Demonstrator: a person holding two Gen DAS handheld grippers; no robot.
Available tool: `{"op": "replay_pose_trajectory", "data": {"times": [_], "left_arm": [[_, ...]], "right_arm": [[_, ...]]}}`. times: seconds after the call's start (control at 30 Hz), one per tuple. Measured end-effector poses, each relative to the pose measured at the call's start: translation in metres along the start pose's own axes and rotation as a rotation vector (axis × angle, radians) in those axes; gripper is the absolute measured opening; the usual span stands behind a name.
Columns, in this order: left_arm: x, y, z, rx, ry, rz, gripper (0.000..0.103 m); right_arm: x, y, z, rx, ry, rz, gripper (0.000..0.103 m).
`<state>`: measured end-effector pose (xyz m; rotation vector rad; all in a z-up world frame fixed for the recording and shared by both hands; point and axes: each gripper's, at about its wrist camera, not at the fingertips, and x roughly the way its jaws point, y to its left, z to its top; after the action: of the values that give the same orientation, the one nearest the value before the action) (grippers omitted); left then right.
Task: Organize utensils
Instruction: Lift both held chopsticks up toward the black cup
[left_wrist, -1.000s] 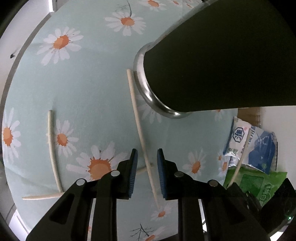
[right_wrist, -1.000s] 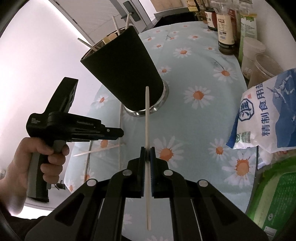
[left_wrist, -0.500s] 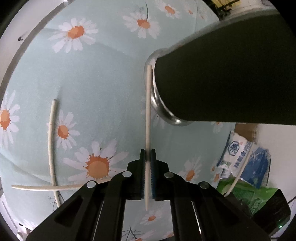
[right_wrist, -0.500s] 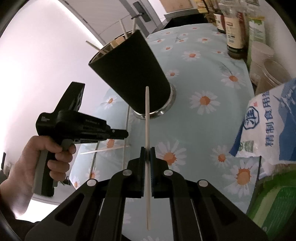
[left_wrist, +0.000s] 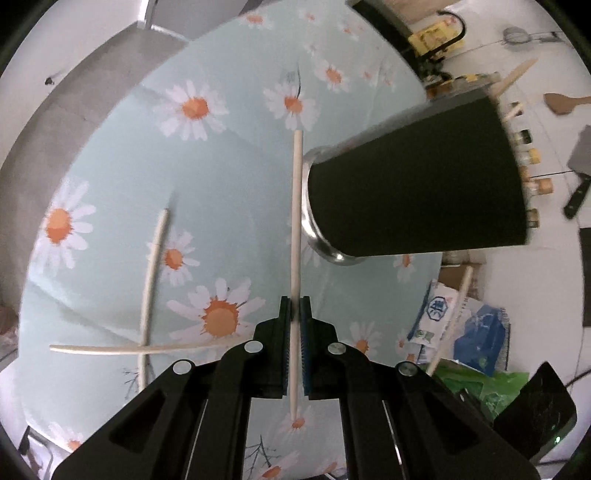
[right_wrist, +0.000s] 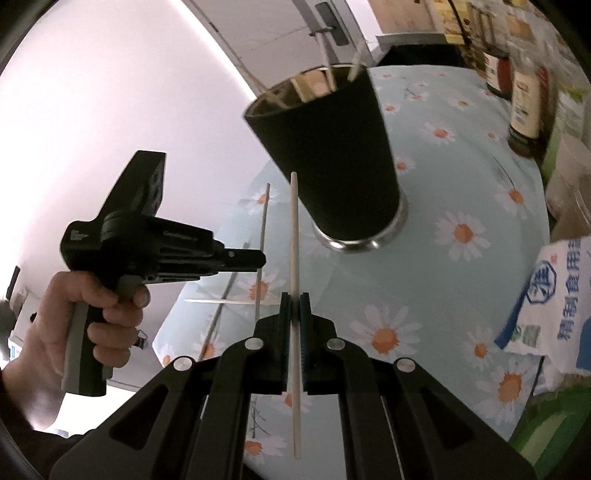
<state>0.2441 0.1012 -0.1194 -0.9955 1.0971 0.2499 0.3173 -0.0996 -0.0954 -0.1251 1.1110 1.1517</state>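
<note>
Left wrist view, grip: left hand-held gripper (left_wrist: 294, 314) clamped tight on a chopstick (left_wrist: 296, 221) beside the black cup (left_wrist: 413, 192).
Left wrist view, remaining: two chopsticks (left_wrist: 151, 280) lie crossed on the bench (left_wrist: 229, 192).
Left wrist view, writing: bag print too blurred to read.
Right wrist view, grip: right hand-held gripper (right_wrist: 294, 312) closed on its own chopstick (right_wrist: 294, 258).
Right wrist view, step: carrying sticks to the cup, probably.
Right wrist view, next: raise each tip over the rim, then release.
Right wrist view, label: salt bag (right_wrist: 554, 295) reads 精制食用.
</note>
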Motion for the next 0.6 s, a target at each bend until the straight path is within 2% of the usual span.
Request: {"op": "replay_pose_trajectory", "data": {"times": [0.2,0.33,0.47,0.6], "left_arm": [[-0.032,0.004,-0.005,0.039,-0.073,-0.037,0.004],[-0.056,-0.005,-0.009,0.122,-0.145,-0.054,0.004],[-0.077,-0.017,-0.010,0.219,-0.198,-0.077,0.004],[-0.099,-0.030,-0.007,0.326,-0.251,-0.103,0.004]], "right_arm": [[0.000,0.019,0.007,-0.043,-0.026,0.001,0.005],[-0.003,0.031,0.011,-0.054,-0.062,-0.009,0.005],[-0.013,0.042,0.017,-0.061,-0.141,-0.031,0.005],[-0.027,0.050,0.026,-0.060,-0.258,-0.044,0.005]]}}
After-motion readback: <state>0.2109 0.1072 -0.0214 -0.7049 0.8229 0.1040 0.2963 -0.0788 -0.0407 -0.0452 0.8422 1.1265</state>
